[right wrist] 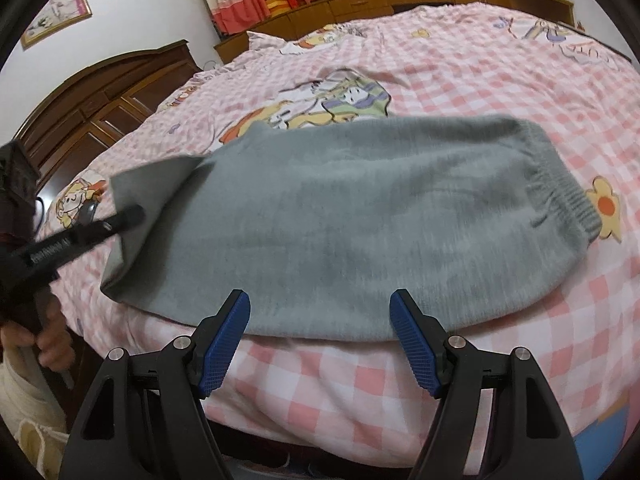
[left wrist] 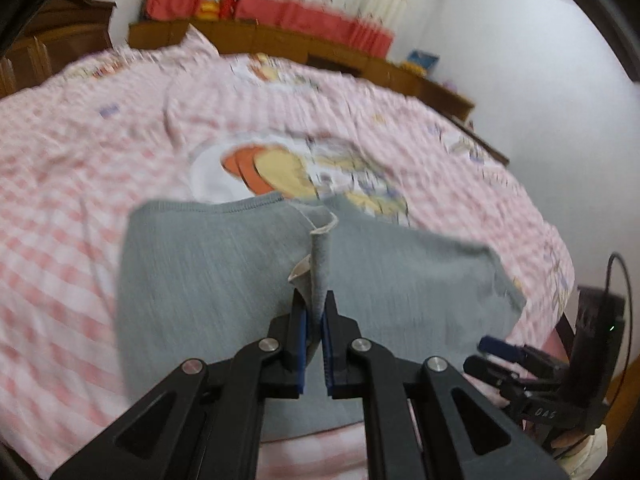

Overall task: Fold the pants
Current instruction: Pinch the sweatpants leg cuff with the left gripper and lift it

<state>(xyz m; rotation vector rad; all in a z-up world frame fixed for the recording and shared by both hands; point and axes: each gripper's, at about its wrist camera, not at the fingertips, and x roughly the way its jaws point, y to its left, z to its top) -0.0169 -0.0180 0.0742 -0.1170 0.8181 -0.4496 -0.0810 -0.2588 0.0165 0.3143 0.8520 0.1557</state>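
Pants (right wrist: pixel 340 216) lie flat on the bed (right wrist: pixel 500 80), near its front edge. Your left gripper (left wrist: pixel 316 320) is clamped on a cuff to carry it over for the fold; your right gripper (right wrist: pixel 320 312) hangs wide open at the pants' near edge, empty.

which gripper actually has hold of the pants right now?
The left gripper: its jaws are shut on a pinched hem of the grey pants. The right gripper stands open above the near edge, nothing between its pads.

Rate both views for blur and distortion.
Left wrist: heavy motion blur across the bedspread; left gripper and pinched pants stay sharper. Right wrist: mostly sharp, pants slightly smeared, right gripper crisp. Both: fisheye bending, dark corners.
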